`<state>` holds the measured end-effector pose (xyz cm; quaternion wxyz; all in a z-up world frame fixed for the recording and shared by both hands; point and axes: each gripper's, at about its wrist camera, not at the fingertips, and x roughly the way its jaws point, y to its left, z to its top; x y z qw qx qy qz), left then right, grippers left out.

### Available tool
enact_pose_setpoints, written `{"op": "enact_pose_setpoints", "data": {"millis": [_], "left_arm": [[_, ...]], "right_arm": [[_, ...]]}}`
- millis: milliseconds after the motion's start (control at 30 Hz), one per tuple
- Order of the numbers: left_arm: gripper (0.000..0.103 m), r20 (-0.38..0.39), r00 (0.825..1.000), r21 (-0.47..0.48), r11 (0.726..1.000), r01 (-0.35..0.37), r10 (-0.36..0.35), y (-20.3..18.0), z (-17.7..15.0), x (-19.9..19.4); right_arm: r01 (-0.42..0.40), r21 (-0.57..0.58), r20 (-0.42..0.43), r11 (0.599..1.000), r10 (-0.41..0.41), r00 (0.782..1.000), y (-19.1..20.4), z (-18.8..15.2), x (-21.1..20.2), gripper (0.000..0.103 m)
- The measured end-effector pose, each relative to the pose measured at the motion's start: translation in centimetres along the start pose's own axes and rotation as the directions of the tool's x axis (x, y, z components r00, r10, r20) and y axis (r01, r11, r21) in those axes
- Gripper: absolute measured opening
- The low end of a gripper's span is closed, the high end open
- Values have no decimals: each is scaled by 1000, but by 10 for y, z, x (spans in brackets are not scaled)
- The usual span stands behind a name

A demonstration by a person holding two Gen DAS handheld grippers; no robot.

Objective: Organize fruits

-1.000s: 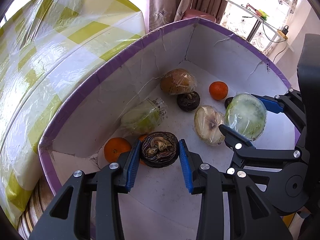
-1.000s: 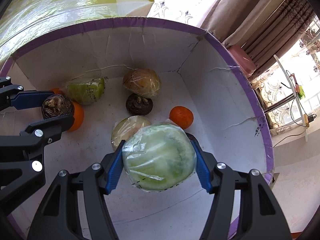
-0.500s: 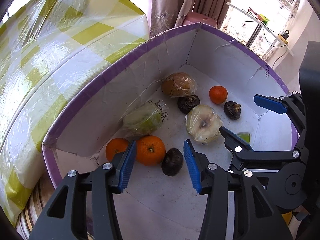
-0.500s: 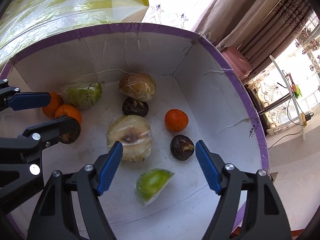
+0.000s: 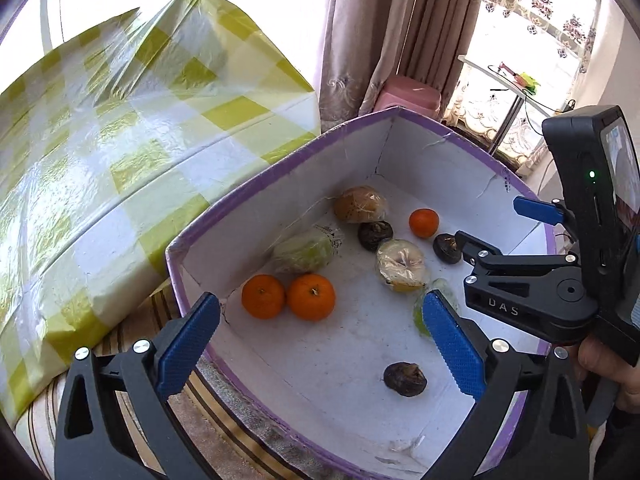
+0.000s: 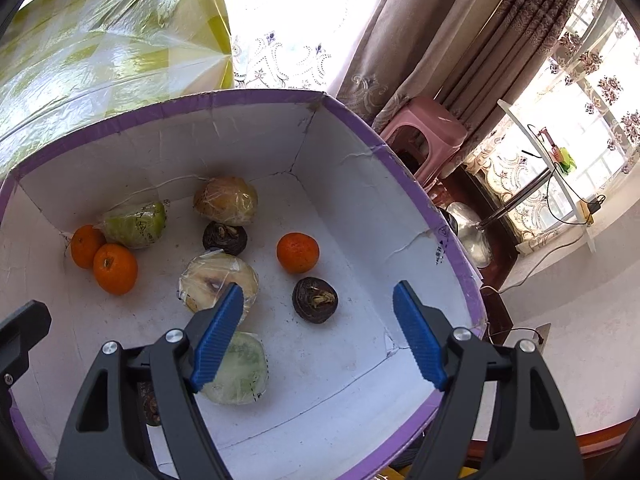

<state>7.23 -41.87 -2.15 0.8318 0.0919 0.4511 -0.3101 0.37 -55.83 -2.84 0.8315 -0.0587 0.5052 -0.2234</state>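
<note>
**Both fruits let go inside the box**

Releases on both sides at once. With the left gripper [image 5: 320,300], spreads the jaws toward their widest, with nothing pressed between the blue pads. Leaves the dark round fruit [image 5: 405,379], pinched there a second ago, loose on the white floor of the box [image 5: 280,184], below the tips and just inside the right-hand finger. With the right gripper [image 6: 318,287], opens further too, though less wide, and likewise grips nothing. Leaves the wrapped green melon half [image 6: 240,372], clamped a second ago, flat on the floor beneath that gripper, partly hidden behind its left-hand finger.

Seems to draw both tools up and away from the floor since the release, judging by the wider sweep of box now in view and the checked cloth [image 5: 120,140] beyond its far left wall.

Ahead of the left gripper: a pair of oranges [image 5: 311,297] touching each other in the near corner. Ahead of the right gripper: a pale wrapped fruit half [image 6: 208,280] just past the left-hand tip, a second dark fruit [image 6: 315,300] between the tips, and a single orange [image 6: 298,252] a little beyond.

Counts, most likely, as two more fruits delivered. Shows every visible fruit inside the box, mixed rather than grouped by kind. Cannot tell whether any fruit remains outside, so either another fetch or some tidying within.
</note>
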Motion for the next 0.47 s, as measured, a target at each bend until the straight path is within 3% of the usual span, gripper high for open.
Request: {"op": "enact_pose_setpoints", "data": {"millis": [67,467], "left_arm": [[98,-18,999,1,1000,27,-27,-2,-1,5],[98,-63,997,57,998,41,-37,-17,-2,10]], "right_arm": [[0,-2,1,1000,0,1000,1,0,-1,77],[-2,7,2,1000,2,1000,-2,0,-2,79]]}}
